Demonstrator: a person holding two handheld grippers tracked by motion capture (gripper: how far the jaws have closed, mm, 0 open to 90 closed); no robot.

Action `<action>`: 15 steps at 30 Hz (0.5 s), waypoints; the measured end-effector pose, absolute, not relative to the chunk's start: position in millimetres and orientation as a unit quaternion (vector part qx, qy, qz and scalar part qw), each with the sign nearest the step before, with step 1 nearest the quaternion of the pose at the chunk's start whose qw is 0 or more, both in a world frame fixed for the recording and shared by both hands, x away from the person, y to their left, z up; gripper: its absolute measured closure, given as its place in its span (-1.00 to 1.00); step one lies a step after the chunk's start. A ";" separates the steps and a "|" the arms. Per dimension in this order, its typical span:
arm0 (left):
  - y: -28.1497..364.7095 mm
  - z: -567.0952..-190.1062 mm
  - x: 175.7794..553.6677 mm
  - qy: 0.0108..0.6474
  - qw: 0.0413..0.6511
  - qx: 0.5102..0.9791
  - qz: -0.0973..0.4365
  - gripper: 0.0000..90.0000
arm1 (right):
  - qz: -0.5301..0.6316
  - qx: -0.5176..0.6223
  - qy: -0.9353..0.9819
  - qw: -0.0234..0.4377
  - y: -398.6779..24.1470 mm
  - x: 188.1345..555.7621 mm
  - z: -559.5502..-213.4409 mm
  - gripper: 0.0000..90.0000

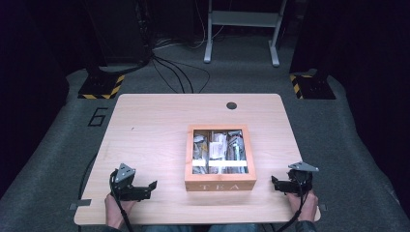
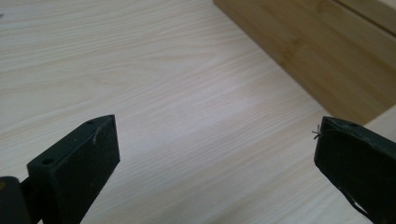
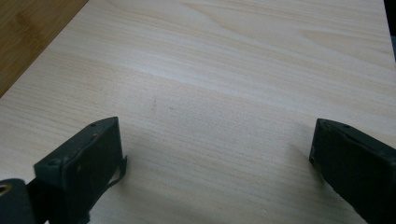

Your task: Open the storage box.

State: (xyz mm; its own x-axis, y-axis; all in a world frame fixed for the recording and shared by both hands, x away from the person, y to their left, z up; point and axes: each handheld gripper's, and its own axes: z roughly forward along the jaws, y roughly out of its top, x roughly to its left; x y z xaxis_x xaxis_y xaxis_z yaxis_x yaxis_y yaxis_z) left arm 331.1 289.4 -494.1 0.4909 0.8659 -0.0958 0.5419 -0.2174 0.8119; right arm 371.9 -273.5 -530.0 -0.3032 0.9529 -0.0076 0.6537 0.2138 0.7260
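Left tongs (image 2: 215, 154), right tongs (image 3: 217, 154) both agape, empty; high view alone shows tea box (image 1: 220, 182) contents.

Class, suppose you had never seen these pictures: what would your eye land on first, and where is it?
First, the square wooden box lettered TEA, standing near the front middle of the pale wooden table, its window lid showing packed tea bags. Next, the two black grippers flanking it, apart from it: the left gripper and the right gripper, both with jaws wide open over bare tabletop.
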 end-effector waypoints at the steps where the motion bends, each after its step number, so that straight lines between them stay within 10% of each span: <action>1: 286.4 -492.9 330.2 0.463 0.422 0.755 0.194 -1.00 | 0.317 0.540 0.743 0.237 -273.6 372.0 -530.1 -0.96; 15: 240.9 -488.9 323.7 0.403 0.453 0.780 0.154 -1.00 | 0.315 0.543 0.742 0.237 -273.1 371.2 -529.6 -0.93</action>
State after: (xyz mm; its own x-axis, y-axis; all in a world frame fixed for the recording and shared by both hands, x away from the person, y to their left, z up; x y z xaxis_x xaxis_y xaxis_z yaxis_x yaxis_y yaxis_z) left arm 323.7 240.9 -488.9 0.6272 0.7688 -0.1245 0.4895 -0.2648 0.8308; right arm 371.2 -273.1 -529.6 -0.2985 0.9543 -0.0102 0.6552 0.2127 0.7249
